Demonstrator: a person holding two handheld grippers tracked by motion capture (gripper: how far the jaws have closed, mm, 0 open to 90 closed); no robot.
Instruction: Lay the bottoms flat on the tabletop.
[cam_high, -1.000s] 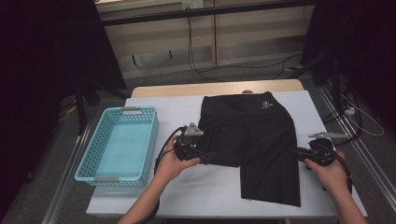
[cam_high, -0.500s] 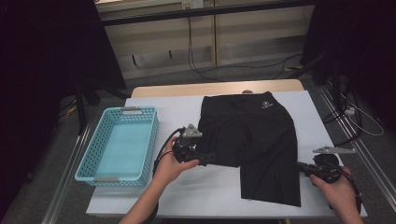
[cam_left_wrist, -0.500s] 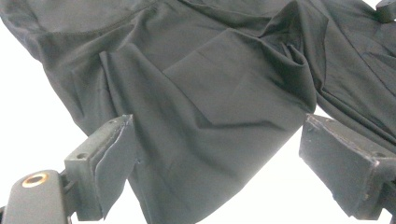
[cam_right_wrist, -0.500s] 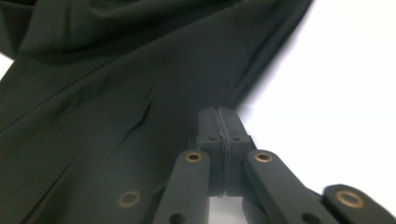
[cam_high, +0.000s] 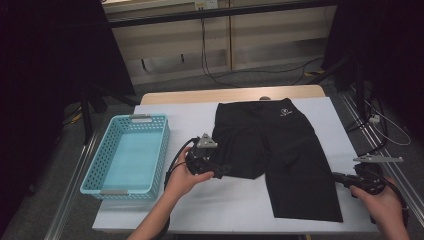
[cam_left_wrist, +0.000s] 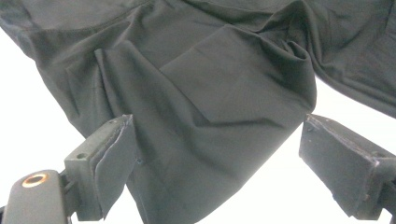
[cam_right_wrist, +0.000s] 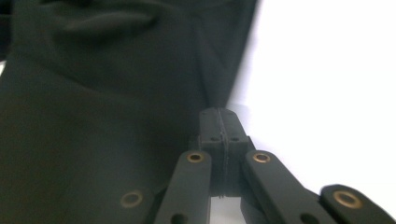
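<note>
- I see the black shorts (cam_high: 277, 160) spread flat on the table (cam_high: 200, 210), waistband at the far side, two legs running back toward me; the left leg is folded short, the right leg lies long and straight, so its long axis runs near to far
- My left claw (cam_high: 223, 171) sits at the hem of that short left leg, pointing right into the cloth; in the left gripper view its jaws stand wide apart with the folded fabric (cam_left_wrist: 205, 121) lying between them, pads not pressing on it; I read it as open and the nearer claw to that fold
- My right claw (cam_high: 339, 177) lies at the right edge of the long leg, near its hem, pointing left at the cloth; its jaws have just been closing, and the right gripper view shows the pads (cam_right_wrist: 219, 123) met tight right at the fabric's border; whether a pinch of the edge is caught between them I cannot tell
- The blue basket (cam_high: 102, 181) stands well to the left of the shorts, beyond my left hand (cam_high: 182, 180)
</note>
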